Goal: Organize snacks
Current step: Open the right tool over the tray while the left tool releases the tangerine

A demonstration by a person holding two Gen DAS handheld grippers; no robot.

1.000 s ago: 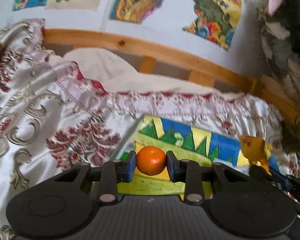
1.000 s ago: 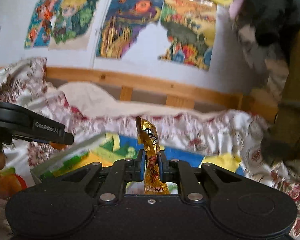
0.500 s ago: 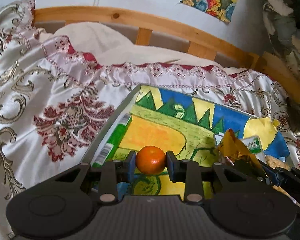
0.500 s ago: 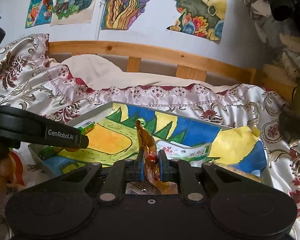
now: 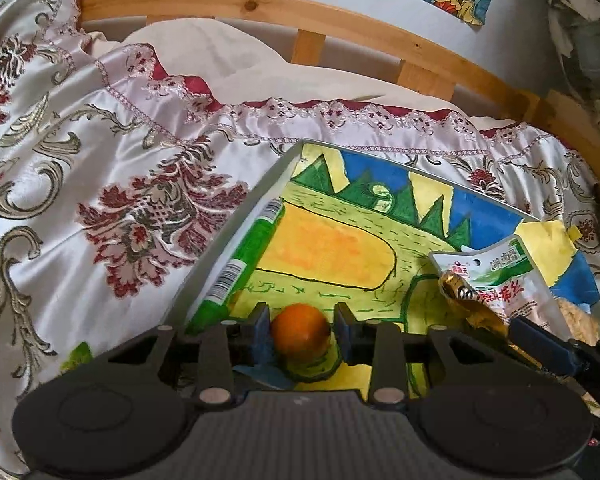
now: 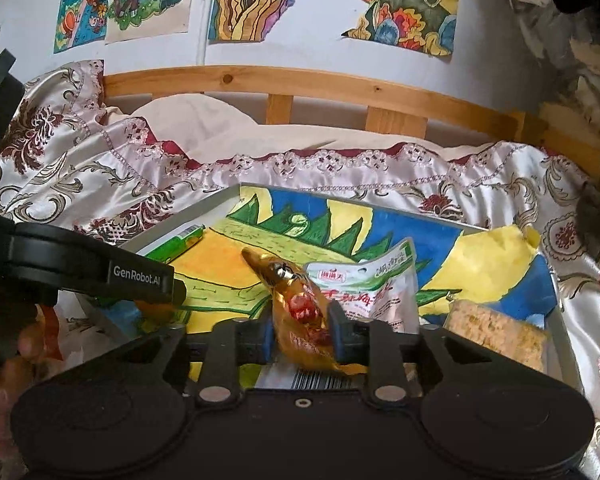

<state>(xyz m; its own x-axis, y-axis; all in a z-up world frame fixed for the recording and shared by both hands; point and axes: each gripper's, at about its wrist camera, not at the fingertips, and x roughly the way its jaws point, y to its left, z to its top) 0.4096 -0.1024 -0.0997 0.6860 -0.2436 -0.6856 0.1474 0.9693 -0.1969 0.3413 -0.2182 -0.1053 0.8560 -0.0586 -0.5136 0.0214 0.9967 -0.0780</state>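
Placing step, by the look of it, close to done for two snacks at once. On the bed [image 5: 100, 168], under a satin spread: a grey tray [image 5: 236, 220] lined with a child's painted landscape. Along the tray's left edge, a green packet [image 5: 244, 268] with a barcode, its lettering too small to read. Toward the right edge, a white pouch [image 6: 364, 284] with a red logo and green Chinese characters, not legible enough to quote; in the near right corner, a pale puffed-rice block [image 6: 496, 332]. Near the front edge, left of the middle, the orange [image 5: 300, 330], seemingly resting on the lining between the jaws of the left gripper [image 5: 302, 334], just opened and now slack, a sliver of gap at the right pad. Right of it, the gold-wrapped candy [image 6: 296, 304], tipped leftward between the jaws of the right gripper [image 6: 298, 334], likewise just opened and released, the wrapper merely leaning on one pad. Next, probably: widen both a little more, then back straight out and up, without nudging the orange into a roll or dragging the crinkly wrapper along. Readable for certain: only "GenRobot.AI" on the left gripper's side in the right wrist view, plus a barcode [image 6: 320, 380] beneath the candy.
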